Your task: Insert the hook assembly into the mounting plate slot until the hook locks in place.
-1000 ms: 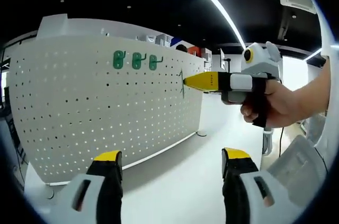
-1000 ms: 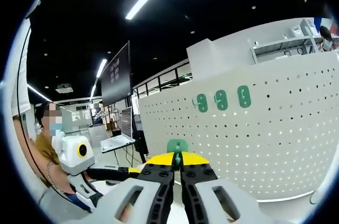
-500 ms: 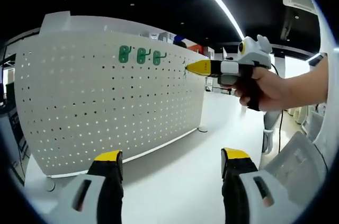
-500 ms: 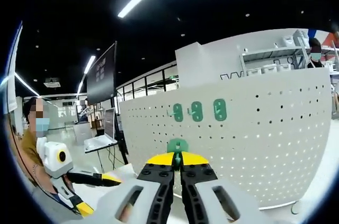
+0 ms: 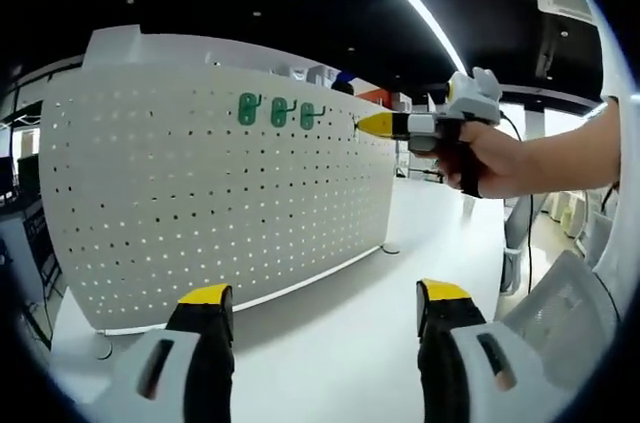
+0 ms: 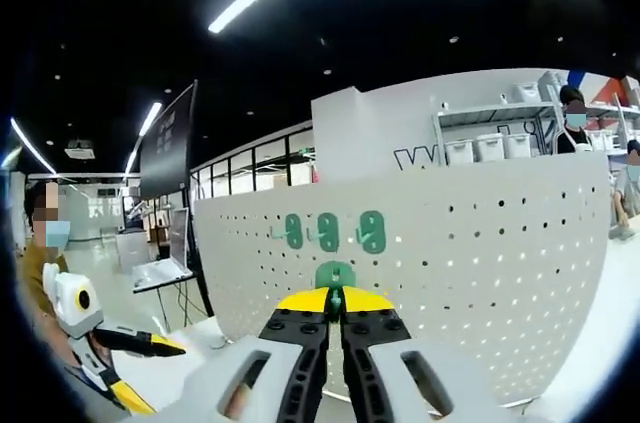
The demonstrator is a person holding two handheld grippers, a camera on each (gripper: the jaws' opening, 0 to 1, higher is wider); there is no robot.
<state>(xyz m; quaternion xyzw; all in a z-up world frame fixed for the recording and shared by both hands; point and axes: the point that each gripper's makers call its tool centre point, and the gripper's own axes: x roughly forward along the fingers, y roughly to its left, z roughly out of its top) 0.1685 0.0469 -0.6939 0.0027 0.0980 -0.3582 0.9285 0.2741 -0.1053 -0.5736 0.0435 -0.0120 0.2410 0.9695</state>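
Right gripper (image 6: 336, 315) pinched tight on a green hook (image 6: 335, 276), jaws meeting with the hook's flat plate standing up between the yellow tips. Seen in the left gripper view too, right gripper (image 5: 362, 124) aimed tip-first at the white pegboard (image 5: 200, 203), just beside the row of three green hooks (image 5: 280, 113) already mounted near the top edge. Left gripper (image 5: 320, 305) spread wide and empty, well back from the board.

Not yet seated, by the look of it. Risks from here: prongs missing the holes and skidding across the panel; a tilted approach jamming one prong; hook twisting in the grip under a hard push; crowding the neighbouring hook and failing to lock.
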